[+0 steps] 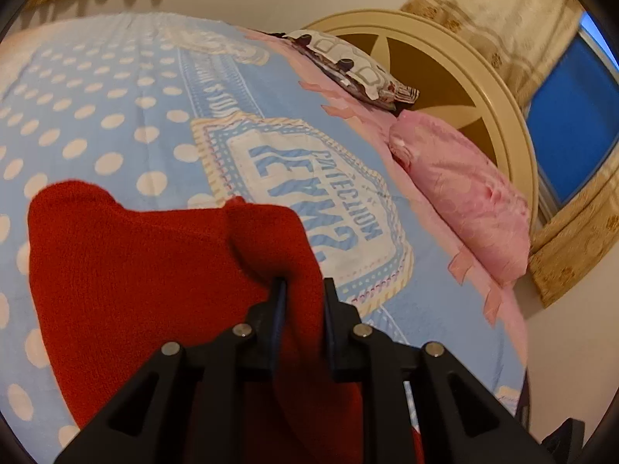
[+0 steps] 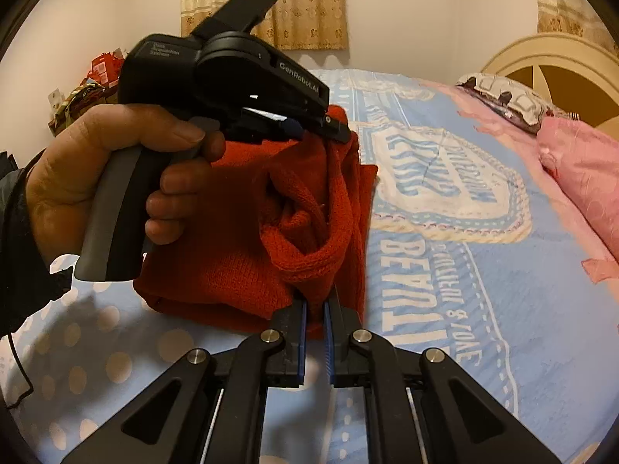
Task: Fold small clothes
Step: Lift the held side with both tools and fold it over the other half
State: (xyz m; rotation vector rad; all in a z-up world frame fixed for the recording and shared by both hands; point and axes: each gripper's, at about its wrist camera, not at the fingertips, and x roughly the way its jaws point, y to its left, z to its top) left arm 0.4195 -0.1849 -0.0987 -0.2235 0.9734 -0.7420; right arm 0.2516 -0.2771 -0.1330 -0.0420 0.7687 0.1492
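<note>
Claw work is in progress on a bed (image 2: 483, 290) covered by a light blue, polka-dotted sheet (image 1: 116, 116) with a printed emblem. Nearest the right wrist camera, the right claw (image 2: 316, 301) has its jaws pressed together on a fold of a red knitted garment (image 2: 240, 239), pinching the fabric at its near edge. That garment hangs bunched between the two tools, its lower part resting on the sheet. Beyond it, the left claw (image 2: 332, 131) pinches the upper far edge of the same cloth; a hand (image 2: 112, 178) in a dark sleeve grips its grey handle. In the left wrist view, the left claw (image 1: 303, 290) stands nearly closed with red fabric clamped between its blue pads, the rest of the cloth spreading left over the sheet. Farther back lie a pink pillow (image 1: 464, 197) and a patterned pillow (image 1: 348, 65) against a cream headboard (image 1: 483, 89). Curtains (image 2: 301, 4) hang on the far wall.
</note>
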